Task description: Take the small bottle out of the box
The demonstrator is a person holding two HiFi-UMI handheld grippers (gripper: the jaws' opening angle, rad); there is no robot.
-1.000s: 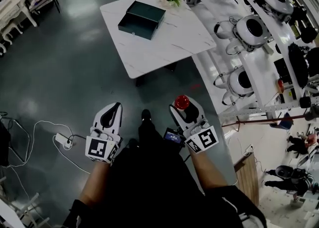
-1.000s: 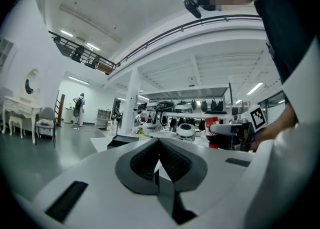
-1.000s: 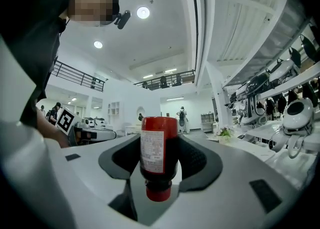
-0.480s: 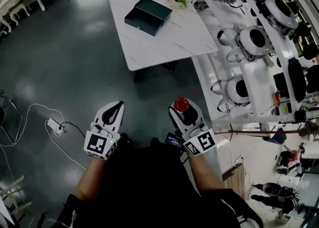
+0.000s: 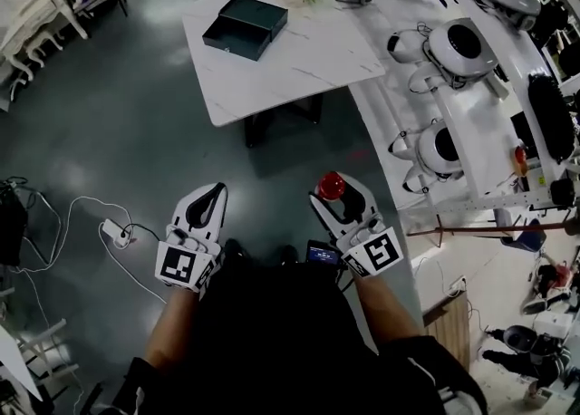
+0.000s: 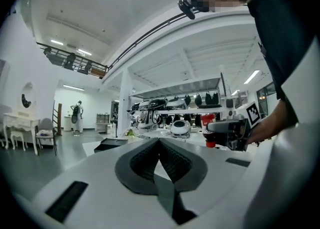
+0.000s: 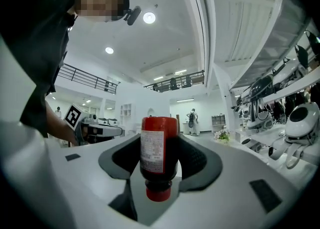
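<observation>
Holds the small bottle clamped between the pads of the right gripper, jaws set wide around its body, red cap toward the palm end, base poking just past the fingertips. Carries the left gripper with jaws pressed together, nothing between them. Shows the dark box on the white table, well ahead of both sets of fingertips.

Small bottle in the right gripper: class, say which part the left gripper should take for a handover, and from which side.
Probably the free far end. The right gripper clamps the small bottle round its middle, cap pointing back into the jaws, so only the end past the tips is clear. The left gripper, shut now, should open and come from the front, turned crosswise.
</observation>
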